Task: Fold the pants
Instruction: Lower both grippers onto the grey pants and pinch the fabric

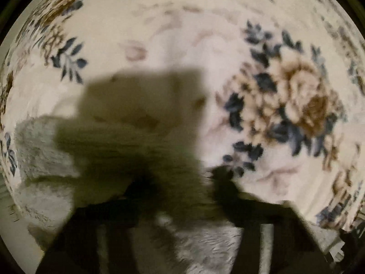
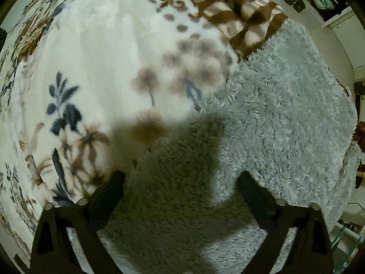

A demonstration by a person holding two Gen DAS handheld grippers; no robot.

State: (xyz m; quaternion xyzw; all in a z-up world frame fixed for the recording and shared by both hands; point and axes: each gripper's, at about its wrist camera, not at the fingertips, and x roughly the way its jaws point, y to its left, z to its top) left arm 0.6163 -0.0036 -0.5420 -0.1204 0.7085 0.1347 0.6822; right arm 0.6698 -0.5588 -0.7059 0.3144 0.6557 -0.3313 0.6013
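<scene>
Pants (image 2: 273,114), grey and fluffy, lie on a floral blanket (image 2: 91,68). Right hand-held gripper (image 2: 180,182) stands wide apart over them; left hand-held gripper (image 1: 178,182) has narrowed, blur hiding any grip.

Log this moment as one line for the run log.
fold pants | left claw narrowed over grey fleece pants, grip unclear | right claw open above pants edge | floral blanket beneath
</scene>
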